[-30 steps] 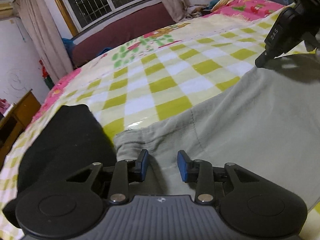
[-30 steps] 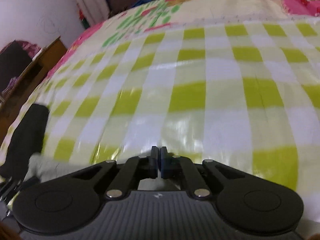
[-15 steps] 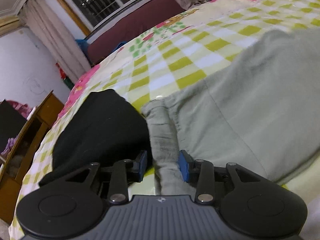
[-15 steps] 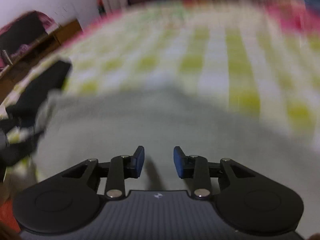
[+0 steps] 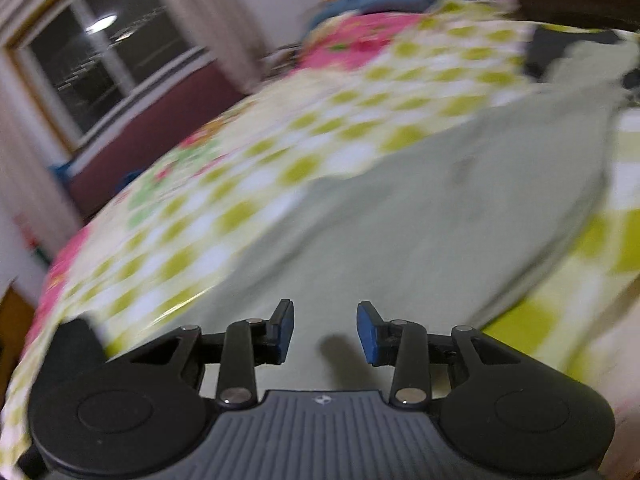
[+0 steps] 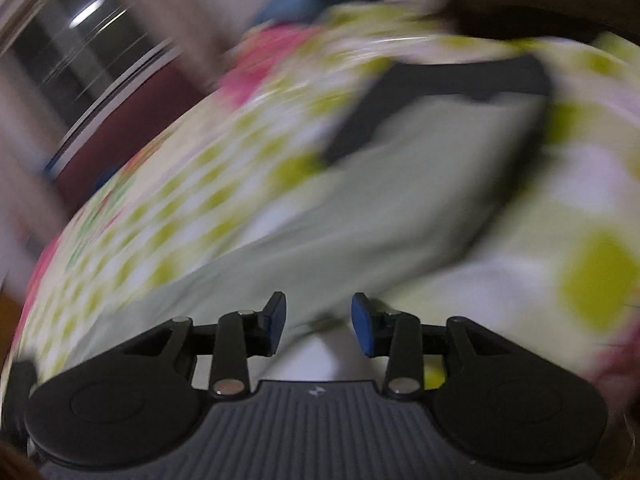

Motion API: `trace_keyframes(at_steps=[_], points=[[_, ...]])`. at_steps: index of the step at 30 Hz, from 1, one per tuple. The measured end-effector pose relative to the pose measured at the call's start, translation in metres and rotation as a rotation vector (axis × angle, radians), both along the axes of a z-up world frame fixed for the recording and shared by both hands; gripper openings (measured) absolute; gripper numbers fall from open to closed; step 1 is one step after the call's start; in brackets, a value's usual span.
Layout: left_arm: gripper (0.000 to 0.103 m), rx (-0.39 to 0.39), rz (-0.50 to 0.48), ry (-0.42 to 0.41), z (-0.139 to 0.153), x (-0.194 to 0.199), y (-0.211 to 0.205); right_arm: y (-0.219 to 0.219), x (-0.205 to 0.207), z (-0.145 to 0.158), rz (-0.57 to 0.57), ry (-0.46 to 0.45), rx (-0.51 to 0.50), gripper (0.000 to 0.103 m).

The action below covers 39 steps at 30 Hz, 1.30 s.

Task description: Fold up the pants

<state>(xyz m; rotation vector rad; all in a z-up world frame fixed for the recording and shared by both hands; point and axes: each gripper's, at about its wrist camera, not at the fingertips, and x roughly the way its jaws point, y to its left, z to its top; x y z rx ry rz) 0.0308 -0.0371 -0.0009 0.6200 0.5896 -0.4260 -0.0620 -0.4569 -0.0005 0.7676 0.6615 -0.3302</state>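
Pants (image 5: 420, 216): pale grey-green cloth, matt, soft-looking, smooth with little creasing.
Bed cover (image 5: 224, 216): yellow-green and white check, glossy, catching highlights like coated or plastic sheeting.
Dark garment (image 6: 432, 92): black cloth, matt; texture lost to blur.
Left gripper (image 5: 325, 333): matt black plastic links, ribbed grey housing, shiny metal pivot pins, blue pads (image 5: 367, 334) of rubbery look.
Right gripper (image 6: 318, 325): same build and finish.
Window frame (image 5: 24, 64): wood-toned.
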Motion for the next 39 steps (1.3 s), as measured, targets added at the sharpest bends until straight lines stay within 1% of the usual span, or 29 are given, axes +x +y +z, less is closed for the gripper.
trace_keyframes(at_steps=[2, 5, 7, 9, 11, 12, 14, 16, 17, 19, 22, 23, 25, 26, 28, 29, 30, 31, 33, 35, 37, 39], points=[[0.051, 0.006, -0.072, 0.009, -0.003, -0.005, -0.030, -0.020, -0.012, -0.010, -0.052, -0.043, 0.092, 0.036], [0.051, 0.015, -0.159, 0.015, 0.000, -0.009, -0.068, -0.031, -0.021, -0.015, -0.119, -0.095, 0.136, 0.036], [0.051, 0.014, -0.188, 0.026, 0.000, -0.008, -0.085, -0.035, -0.023, -0.018, -0.140, -0.128, 0.158, 0.039], [0.051, 0.016, -0.212, 0.046, -0.002, -0.006, -0.100, -0.041, -0.011, -0.022, -0.125, -0.135, 0.173, 0.040], [0.051, 0.034, -0.224, 0.051, -0.005, -0.004, -0.113, -0.045, 0.000, -0.027, -0.140, -0.148, 0.171, 0.039], [0.051, 0.037, -0.227, 0.052, -0.006, -0.003, -0.118, -0.046, 0.003, -0.029, -0.156, -0.148, 0.167, 0.038], [0.051, 0.021, -0.231, 0.075, -0.007, -0.001, -0.125, -0.054, 0.008, -0.036, -0.190, -0.157, 0.198, 0.036], [0.051, 0.012, -0.235, 0.109, -0.012, 0.001, -0.133, -0.058, 0.007, -0.040, -0.193, -0.173, 0.246, 0.011], [0.051, 0.018, -0.240, 0.119, -0.016, 0.001, -0.137, -0.060, 0.004, -0.040, -0.198, -0.188, 0.270, 0.005], [0.051, 0.026, -0.265, 0.139, -0.024, -0.002, -0.144, -0.061, -0.001, -0.033, -0.199, -0.231, 0.276, 0.005], [0.051, 0.021, -0.299, 0.145, -0.030, -0.008, -0.149, -0.060, 0.006, -0.016, -0.176, -0.258, 0.212, 0.005], [0.051, 0.016, -0.298, 0.146, -0.030, -0.009, -0.149, -0.057, 0.015, -0.012, -0.152, -0.241, 0.186, 0.007], [0.051, -0.022, -0.282, 0.166, -0.030, -0.007, -0.143, -0.049, 0.044, -0.010, -0.089, -0.153, 0.122, 0.013], [0.051, -0.047, -0.271, 0.182, -0.029, -0.006, -0.138, -0.045, 0.054, -0.013, -0.090, -0.123, 0.090, 0.022], [0.051, -0.078, -0.260, 0.189, -0.027, -0.006, -0.130, -0.039, 0.067, -0.018, -0.118, -0.060, 0.042, 0.014], [0.051, -0.088, -0.259, 0.185, -0.027, -0.007, -0.126, -0.037, 0.069, -0.017, -0.137, -0.052, 0.064, 0.005], [0.051, -0.105, -0.256, 0.187, -0.027, -0.008, -0.121, -0.033, 0.067, -0.012, -0.146, -0.072, 0.087, 0.005], [0.051, -0.124, -0.253, 0.193, -0.027, -0.007, -0.116, -0.026, 0.067, -0.002, -0.131, -0.099, 0.071, 0.005], [0.051, -0.163, -0.237, 0.206, -0.026, -0.005, -0.106, 0.006, 0.075, 0.029, -0.028, -0.145, -0.048, 0.005], [0.051, -0.199, -0.202, 0.197, -0.019, -0.001, -0.090, 0.044, 0.092, 0.057, 0.096, -0.182, -0.143, 0.005], [0.051, -0.235, -0.160, 0.176, -0.008, 0.002, -0.066, 0.094, 0.114, 0.080, 0.242, -0.218, -0.219, 0.005], [0.051, -0.251, -0.106, 0.139, 0.002, 0.004, -0.034, 0.153, 0.138, 0.092, 0.413, -0.240, -0.302, 0.005]])
